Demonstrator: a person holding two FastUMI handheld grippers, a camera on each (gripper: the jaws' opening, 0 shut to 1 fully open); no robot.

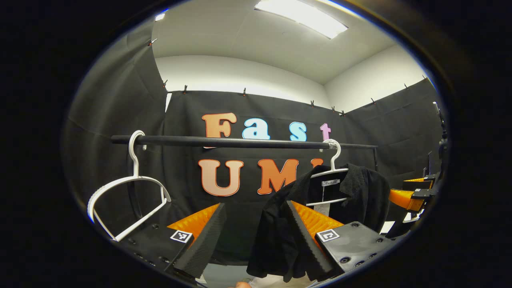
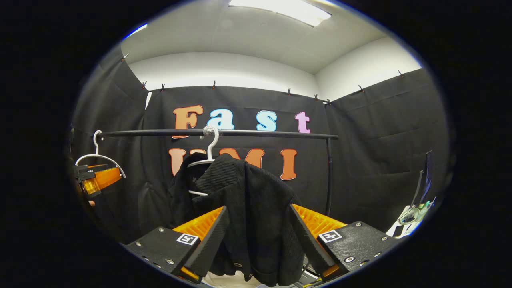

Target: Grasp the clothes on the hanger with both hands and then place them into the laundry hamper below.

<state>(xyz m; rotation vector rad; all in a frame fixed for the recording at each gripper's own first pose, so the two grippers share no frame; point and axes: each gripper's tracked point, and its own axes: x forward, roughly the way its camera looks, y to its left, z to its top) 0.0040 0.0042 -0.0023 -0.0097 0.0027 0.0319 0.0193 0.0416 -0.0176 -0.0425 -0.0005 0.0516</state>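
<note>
In the left gripper view, an empty white hanger [image 1: 128, 192] hangs at the left end of the black rail [image 1: 240, 142], near the side cloth wall, its lower bar reaching down beside the left gripper's own body. Right of it the rail runs bare to a second white hanger [image 1: 334, 160], so there is open room along that stretch. The left gripper [image 1: 252, 236] stands wide open; the gap between its fingers holds only the back cloth, and the black garment [image 1: 280, 236] hangs against the inner edge of its right-hand finger, whether touching cannot be told. The garment droops off the second hanger, its left part sagging low while its collar stays up at the hanger's shoulder. At the far right edge of this view the other gripper [image 1: 408, 198] shows just beside the garment's right edge.

In the right gripper view, the empty hanger [image 2: 98, 158] sits far left with the left gripper [image 2: 96, 180] just under it. Next comes the hanger carrying the black garment [image 2: 248, 208], hooked near the middle of the rail [image 2: 260, 133]. The right gripper [image 2: 258, 234] is spread wide with the garment's hanging front between its fingers; whether either finger presses on the cloth cannot be told. Right of the garment, the rail's upright post [image 2: 329, 176] stands, then bare cloth wall, with open space up to it.
</note>
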